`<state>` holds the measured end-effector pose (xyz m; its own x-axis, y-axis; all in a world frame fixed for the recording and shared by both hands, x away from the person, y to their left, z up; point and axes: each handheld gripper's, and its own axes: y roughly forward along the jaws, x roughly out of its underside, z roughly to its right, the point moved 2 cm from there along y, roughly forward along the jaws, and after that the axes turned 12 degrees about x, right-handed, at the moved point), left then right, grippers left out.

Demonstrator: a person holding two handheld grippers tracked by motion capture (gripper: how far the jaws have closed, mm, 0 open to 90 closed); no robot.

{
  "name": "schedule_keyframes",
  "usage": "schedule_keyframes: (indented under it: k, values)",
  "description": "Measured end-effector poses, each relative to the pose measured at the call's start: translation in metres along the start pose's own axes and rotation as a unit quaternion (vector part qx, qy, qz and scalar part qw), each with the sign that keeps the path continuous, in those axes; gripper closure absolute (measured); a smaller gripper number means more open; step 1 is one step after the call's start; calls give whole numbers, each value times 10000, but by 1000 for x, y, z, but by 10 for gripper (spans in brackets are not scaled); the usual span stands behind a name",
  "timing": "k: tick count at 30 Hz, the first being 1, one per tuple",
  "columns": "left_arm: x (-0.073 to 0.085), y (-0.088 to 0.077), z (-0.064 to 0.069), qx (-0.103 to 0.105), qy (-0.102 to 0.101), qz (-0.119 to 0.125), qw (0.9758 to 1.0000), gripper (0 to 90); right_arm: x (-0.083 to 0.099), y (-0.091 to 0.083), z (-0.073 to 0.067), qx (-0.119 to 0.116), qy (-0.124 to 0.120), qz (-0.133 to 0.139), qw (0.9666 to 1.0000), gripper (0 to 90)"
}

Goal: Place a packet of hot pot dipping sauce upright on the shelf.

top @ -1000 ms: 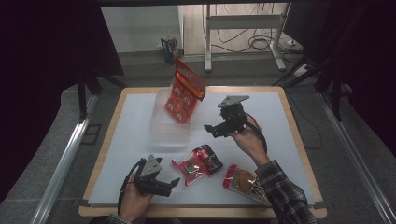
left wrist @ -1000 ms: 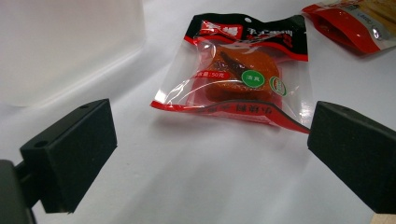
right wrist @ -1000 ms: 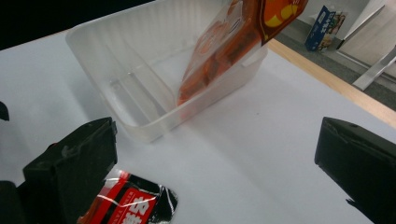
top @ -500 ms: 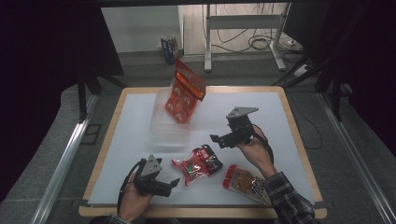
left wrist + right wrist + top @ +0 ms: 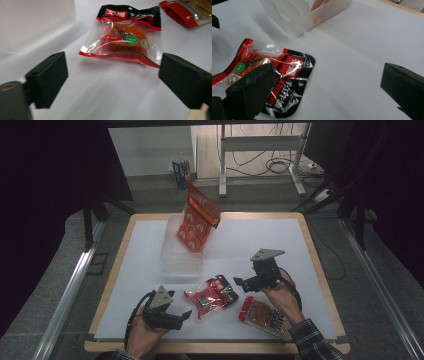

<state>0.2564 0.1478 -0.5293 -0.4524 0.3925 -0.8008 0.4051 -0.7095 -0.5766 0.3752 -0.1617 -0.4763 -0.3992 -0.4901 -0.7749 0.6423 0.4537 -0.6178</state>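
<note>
A red-and-black snack packet [image 5: 212, 295] [image 5: 122, 37] [image 5: 287, 67] lies flat on the white table near the front. My left gripper [image 5: 184, 316] [image 5: 113, 72] rests low just left of it, pointing at it. Its jaws have just been closing a little but still stand wide, with nothing between them and the packet just beyond their tips. My right gripper [image 5: 237, 282] [image 5: 327, 75] hovers open at the packet's right end, its left jaw over the black end of the wrapper without touching it.
A second red packet [image 5: 264, 316] [image 5: 187, 12] lies under my right forearm. A clear plastic container [image 5: 175, 255] [image 5: 294, 20] stands mid-table with an orange-red packet [image 5: 197, 222] upright in it. The table's wooden edge [image 5: 210, 347] runs just below my hands.
My right gripper has come down and toward the front, ending beside the red-and-black packet. The left hand has stayed in place.
</note>
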Motion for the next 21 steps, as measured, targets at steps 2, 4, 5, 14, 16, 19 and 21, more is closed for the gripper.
schedule_keyframes:
  k: [2, 4, 5, 14, 16, 19, 21]
  values:
    - [0, 0, 0, 52, -9, -8, 10000, 151, 6, -2, -1, 14, -7, 5, 10000, 0]
    - [0, 0, -1, 156, -39, 1, 9999, 203, 13, -3, -3, 39, -6, -22, 10000, 0]
    - [0, 0, -1, 209, -48, -5, 9998, 227, 16, -4, -4, 44, -13, -44, 10000, 0]
    - [-4, 5, -2, 390, 41, 13, 9992, 547, 40, -16, -11, 41, 68, -139, 9999, 0]
    - [-7, 9, -2, 452, 44, 33, 9990, 664, 44, -17, -12, 24, 68, -169, 9998, 0]
    - [-12, 16, -1, 514, 124, 56, 9986, 843, 49, -17, -13, 33, 67, -241, 9997, 0]
    - [-16, 22, 0, 564, 147, 102, 9982, 899, 51, -15, -13, 52, 56, -283, 9996, 0]
